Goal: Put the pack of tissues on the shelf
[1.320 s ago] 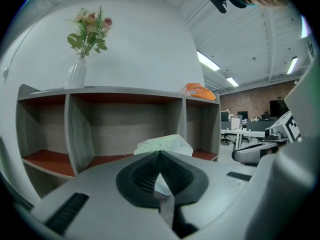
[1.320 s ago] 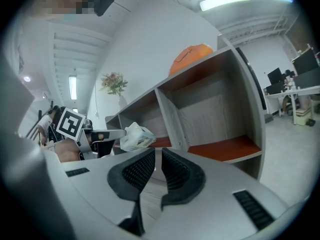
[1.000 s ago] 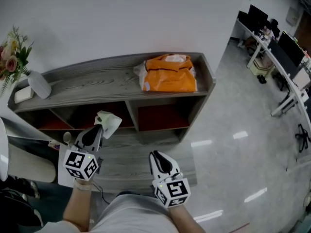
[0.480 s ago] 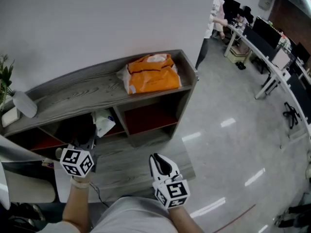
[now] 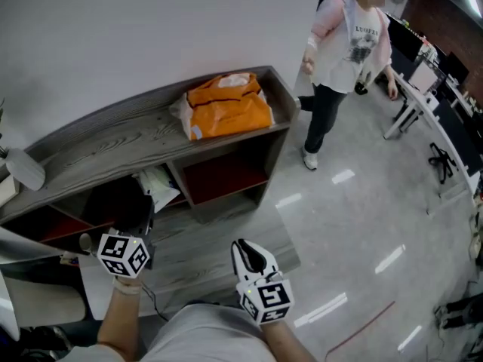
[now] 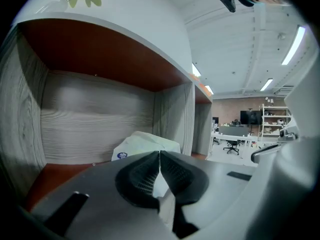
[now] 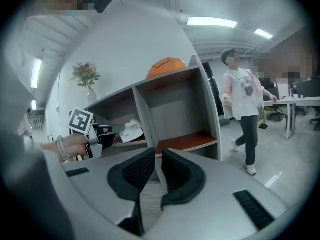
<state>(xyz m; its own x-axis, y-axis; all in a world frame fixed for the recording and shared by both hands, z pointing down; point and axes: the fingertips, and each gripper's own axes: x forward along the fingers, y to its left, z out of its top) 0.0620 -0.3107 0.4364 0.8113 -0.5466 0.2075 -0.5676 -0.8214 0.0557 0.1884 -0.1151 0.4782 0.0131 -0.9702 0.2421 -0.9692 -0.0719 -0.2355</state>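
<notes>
The pack of tissues [image 5: 156, 185] is white and soft, and lies at the mouth of the grey shelf's [image 5: 106, 138] lower middle compartment. My left gripper [image 5: 143, 216] is shut on the pack's near corner. In the left gripper view the pack [image 6: 145, 145] lies just past the closed jaws of that gripper [image 6: 159, 154], over the compartment's red-brown floor. The right gripper view shows the pack [image 7: 131, 131] held out by the left gripper [image 7: 107, 133]. My right gripper [image 5: 245, 245] hangs low in front of the shelf, shut and holding nothing [image 7: 157, 151].
An orange bag [image 5: 226, 105] lies on the shelf top at the right end, and a white vase [image 5: 26, 170] stands at the left end. A person [image 5: 343, 59] in a pink and white top stands just right of the shelf. Desks and chairs stand beyond.
My left gripper has carried the tissue pack lower and further into the lower middle compartment. A person has walked up to the shelf's right end. The right gripper has hardly moved.
</notes>
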